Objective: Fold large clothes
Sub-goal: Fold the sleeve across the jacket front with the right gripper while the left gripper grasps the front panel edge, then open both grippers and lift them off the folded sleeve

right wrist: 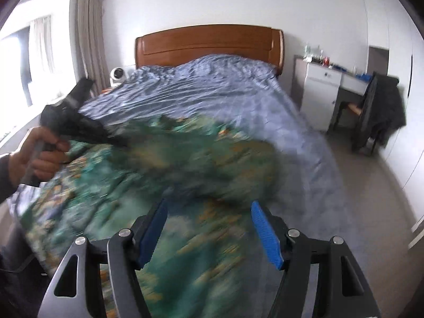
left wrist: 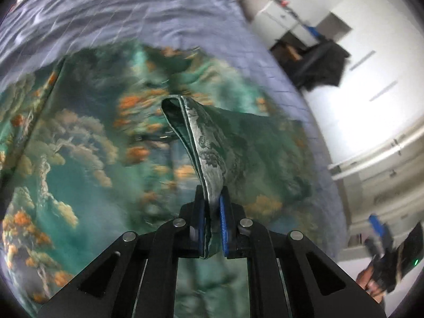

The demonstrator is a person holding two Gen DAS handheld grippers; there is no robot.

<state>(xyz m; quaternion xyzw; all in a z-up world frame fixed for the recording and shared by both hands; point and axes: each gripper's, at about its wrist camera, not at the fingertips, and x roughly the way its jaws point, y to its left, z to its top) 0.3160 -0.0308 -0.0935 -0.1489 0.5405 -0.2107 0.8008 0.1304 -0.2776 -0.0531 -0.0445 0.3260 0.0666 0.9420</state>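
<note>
A large green garment with orange and cream cloud print (left wrist: pixel 87 164) lies spread on the bed; it also shows, blurred, in the right wrist view (right wrist: pixel 185 180). My left gripper (left wrist: pixel 212 198) is shut on a hemmed edge of the garment (left wrist: pixel 204 143), which rises as a folded strip from between the blue pads. In the right wrist view the left gripper (right wrist: pixel 79 124) is held over the garment's far left part. My right gripper (right wrist: pixel 209 209) is open and empty above the garment's near edge, blue pads (right wrist: pixel 265 230) wide apart. It shows at the lower right of the left wrist view (left wrist: pixel 381 243).
The bed has a wrinkled blue checked sheet (right wrist: pixel 212 87) and a wooden headboard (right wrist: pixel 209 42). A white cabinet and desk (right wrist: pixel 326 87) and a chair draped with dark clothing (right wrist: pixel 379 114) stand to the right. Grey floor (right wrist: pixel 371 185) runs beside the bed. A window is at the left.
</note>
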